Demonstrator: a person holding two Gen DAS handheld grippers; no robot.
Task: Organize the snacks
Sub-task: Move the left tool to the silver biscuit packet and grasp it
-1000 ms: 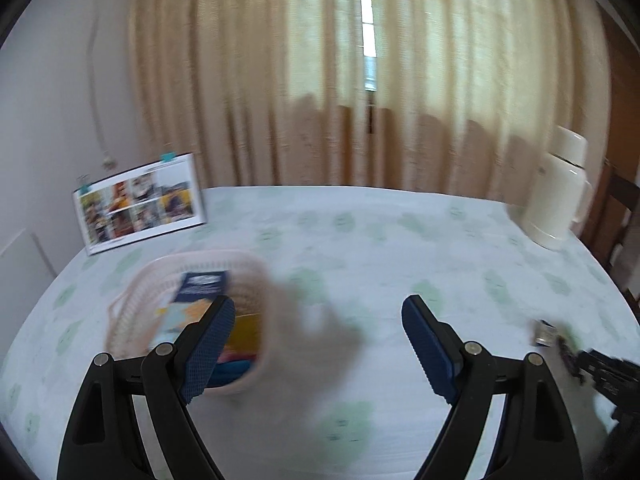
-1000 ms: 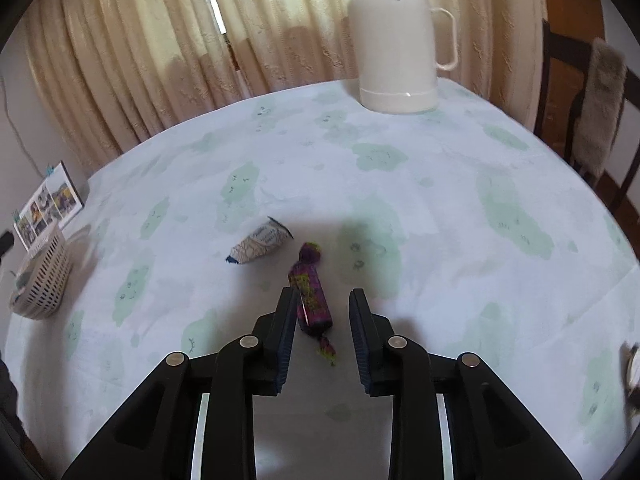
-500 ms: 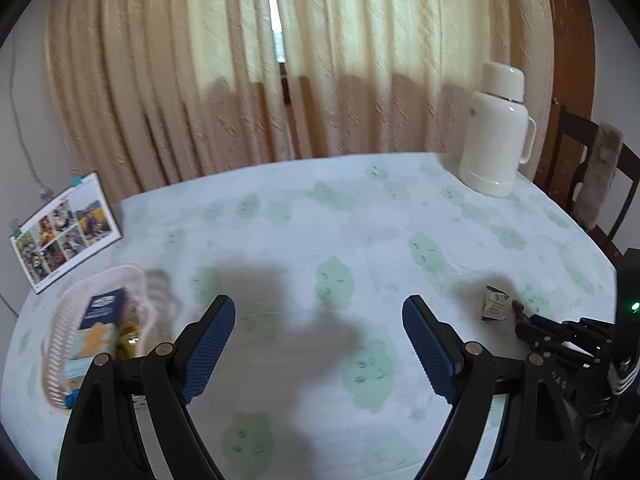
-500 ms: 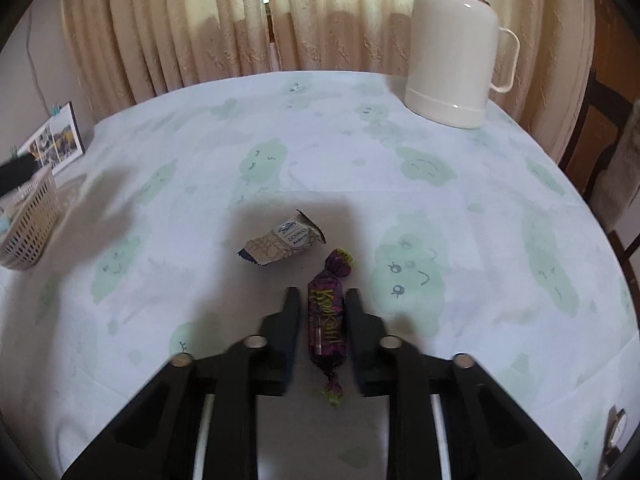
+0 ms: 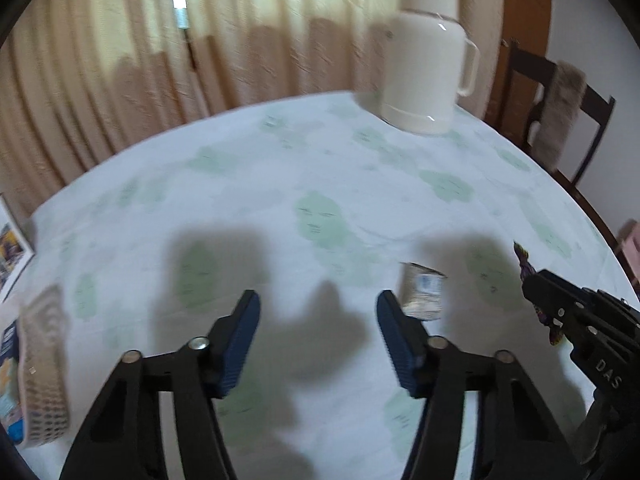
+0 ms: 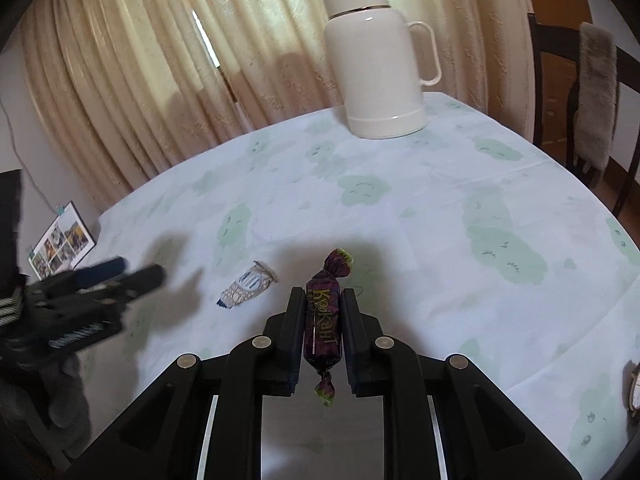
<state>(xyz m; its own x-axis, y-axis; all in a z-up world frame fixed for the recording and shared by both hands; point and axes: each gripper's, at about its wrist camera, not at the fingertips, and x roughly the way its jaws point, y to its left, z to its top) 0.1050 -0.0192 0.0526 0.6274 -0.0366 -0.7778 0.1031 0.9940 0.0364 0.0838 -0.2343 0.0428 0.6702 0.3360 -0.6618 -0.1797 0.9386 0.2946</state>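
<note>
Right gripper [image 6: 320, 300] clenched on purple Korkunov candy [image 6: 322, 320], low centre of frame. Left gripper [image 5: 318, 312] released, empty, beside white-blue wrapped candy [image 5: 422, 292]. Basket [image 5: 42, 372] at lower left.

Surroundings of the bench

The bench [image 6: 500, 184] is covered by a white cloth printed with pale green cloud faces. A cream flask [image 6: 378, 60] with a side handle is stood upright near its far edge, before beige pleated curtains [image 6: 132, 80]. A photo collage card [image 6: 62, 244] is propped at the left edge. A dark wooden chair [image 6: 560, 92] draped with grey fur is seen at right.
</note>
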